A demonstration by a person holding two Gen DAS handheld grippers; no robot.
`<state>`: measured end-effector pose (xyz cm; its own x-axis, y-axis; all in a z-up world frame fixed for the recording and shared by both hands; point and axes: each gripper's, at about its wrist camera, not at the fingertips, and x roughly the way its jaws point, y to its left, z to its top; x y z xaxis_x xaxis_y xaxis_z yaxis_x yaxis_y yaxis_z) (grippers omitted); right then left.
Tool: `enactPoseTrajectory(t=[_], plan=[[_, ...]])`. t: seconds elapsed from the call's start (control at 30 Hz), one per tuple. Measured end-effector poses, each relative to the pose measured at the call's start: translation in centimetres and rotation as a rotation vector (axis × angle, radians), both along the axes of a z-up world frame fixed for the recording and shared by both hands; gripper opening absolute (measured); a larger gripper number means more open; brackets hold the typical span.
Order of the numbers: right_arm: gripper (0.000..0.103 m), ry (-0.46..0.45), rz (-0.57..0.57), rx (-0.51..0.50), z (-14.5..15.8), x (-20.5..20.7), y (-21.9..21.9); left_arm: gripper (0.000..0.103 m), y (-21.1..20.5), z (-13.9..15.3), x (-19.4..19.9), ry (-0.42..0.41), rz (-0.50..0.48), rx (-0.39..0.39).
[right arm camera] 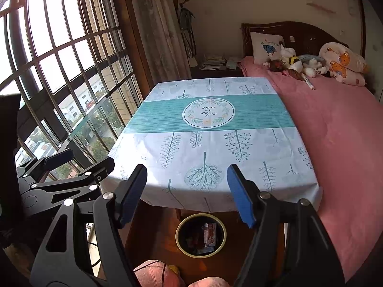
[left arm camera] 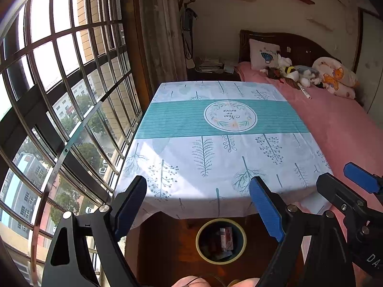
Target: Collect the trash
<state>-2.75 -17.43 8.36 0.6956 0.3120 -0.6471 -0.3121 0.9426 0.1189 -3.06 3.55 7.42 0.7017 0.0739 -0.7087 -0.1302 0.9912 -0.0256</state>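
left tongs (left arm camera: 198, 205): spread, nothing between the pads | right tongs (right arm camera: 186, 195): spread, nothing between | both hover above the counter's (right arm camera: 215, 143) near edge | trash: cartons (right arm camera: 209, 235) lie inside the round yellow-rimmed bin (right arm camera: 178, 241) on the wooden floor, just below that edge | counter cloth bare | pink bed (right arm camera: 335, 131) beside the counter

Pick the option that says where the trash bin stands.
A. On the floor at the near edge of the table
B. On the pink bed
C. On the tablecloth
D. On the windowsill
A: the trash bin sits on the dark wood floor, just below the tablecloth's near hanging edge, with packaging showing inside it.
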Motion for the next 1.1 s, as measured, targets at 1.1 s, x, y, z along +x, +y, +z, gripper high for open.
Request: enactPoseTrajectory(t=[1.1], plan=[[0.068, -0.015, 0.006, -0.003, 0.0, 0.15, 0.66, 0.089, -0.54, 0.08, 0.19, 0.002, -0.002, -0.006]])
